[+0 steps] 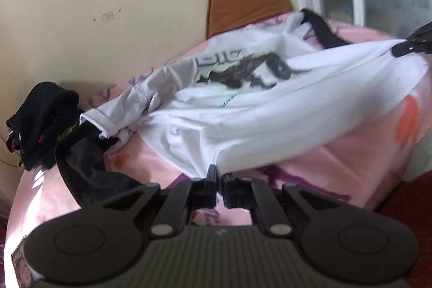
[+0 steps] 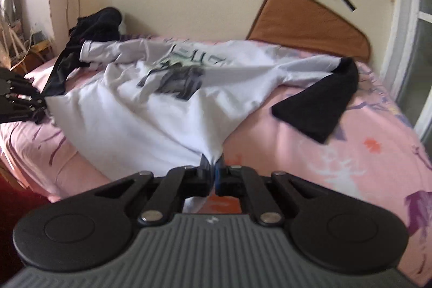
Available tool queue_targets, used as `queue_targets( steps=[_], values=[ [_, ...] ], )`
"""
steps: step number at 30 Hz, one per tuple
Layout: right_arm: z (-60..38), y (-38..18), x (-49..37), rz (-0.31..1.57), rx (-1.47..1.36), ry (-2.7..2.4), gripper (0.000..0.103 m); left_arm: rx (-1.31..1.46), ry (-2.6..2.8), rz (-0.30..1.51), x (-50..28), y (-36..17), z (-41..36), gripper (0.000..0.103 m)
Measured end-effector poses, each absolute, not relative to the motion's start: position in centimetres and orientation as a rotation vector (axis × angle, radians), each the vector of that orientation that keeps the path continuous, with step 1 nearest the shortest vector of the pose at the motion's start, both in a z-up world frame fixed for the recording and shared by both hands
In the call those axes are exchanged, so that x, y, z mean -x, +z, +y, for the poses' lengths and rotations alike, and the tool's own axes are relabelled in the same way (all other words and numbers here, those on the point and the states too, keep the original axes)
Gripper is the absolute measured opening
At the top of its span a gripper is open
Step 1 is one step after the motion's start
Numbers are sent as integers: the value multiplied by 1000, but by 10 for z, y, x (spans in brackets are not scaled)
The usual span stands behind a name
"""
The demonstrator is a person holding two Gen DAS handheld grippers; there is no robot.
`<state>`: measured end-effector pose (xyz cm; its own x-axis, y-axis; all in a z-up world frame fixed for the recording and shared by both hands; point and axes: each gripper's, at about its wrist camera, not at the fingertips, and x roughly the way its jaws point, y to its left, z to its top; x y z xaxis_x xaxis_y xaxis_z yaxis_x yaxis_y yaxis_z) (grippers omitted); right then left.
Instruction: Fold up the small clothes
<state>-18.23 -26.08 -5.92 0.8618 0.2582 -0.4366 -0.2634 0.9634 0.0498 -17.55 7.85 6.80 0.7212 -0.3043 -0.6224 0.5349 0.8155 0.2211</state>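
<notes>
The black clothes pile (image 2: 94,23) at far left is too blurred to sort out; the white shirt (image 2: 140,109) lies spread on the pink bed (image 2: 351,142), its print smeared; left gripper (image 1: 219,174) and right gripper (image 2: 213,162) each pinch a hem corner, angled downward.

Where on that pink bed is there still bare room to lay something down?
Bare pink floral bedsheet lies right of the white printed shirt, below the black folded cloth. The far left corner is crowded with a black clothes pile.
</notes>
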Motion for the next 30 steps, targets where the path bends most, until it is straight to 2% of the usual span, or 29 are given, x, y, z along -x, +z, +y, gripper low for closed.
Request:
queue_targets(
  steps=[4,5,7,8,10,11,13,15,19,22,23,24,25,26,30],
  values=[
    [-279,-51,204,541,36,351,6,-397,-619,598,214,93,86,5],
    [-276,-59,205,586,65,367,7,-382,-650,614,218,91,89,10],
    [-270,-80,199,696,148,375,12,-346,-694,645,220,83,98,33],
    [-270,-86,194,710,188,335,20,-329,-683,645,218,80,104,53],
    [-277,-85,183,683,179,233,35,-262,-627,647,208,79,122,56],
    [-283,-79,177,660,133,214,37,-225,-580,645,200,81,131,56],
    [-290,-62,166,592,51,232,37,-128,-441,636,179,90,155,64],
    [-282,-49,159,528,40,271,38,-33,-307,640,156,94,180,81],
    [-239,-41,134,477,68,403,45,98,-144,675,109,86,218,86],
    [-205,-46,112,463,73,500,45,88,-149,728,80,68,216,85],
    [-194,-49,105,463,62,528,45,59,-144,754,69,61,211,77],
    [-184,-51,98,468,51,554,45,21,-125,784,59,54,206,46],
    [-175,-53,92,473,47,573,45,-13,-94,821,48,48,206,23],
    [-167,-56,87,476,49,586,45,-28,-66,852,40,45,208,7],
    [-151,-66,68,466,65,590,45,-103,215,752,24,79,248,7]
  ],
)
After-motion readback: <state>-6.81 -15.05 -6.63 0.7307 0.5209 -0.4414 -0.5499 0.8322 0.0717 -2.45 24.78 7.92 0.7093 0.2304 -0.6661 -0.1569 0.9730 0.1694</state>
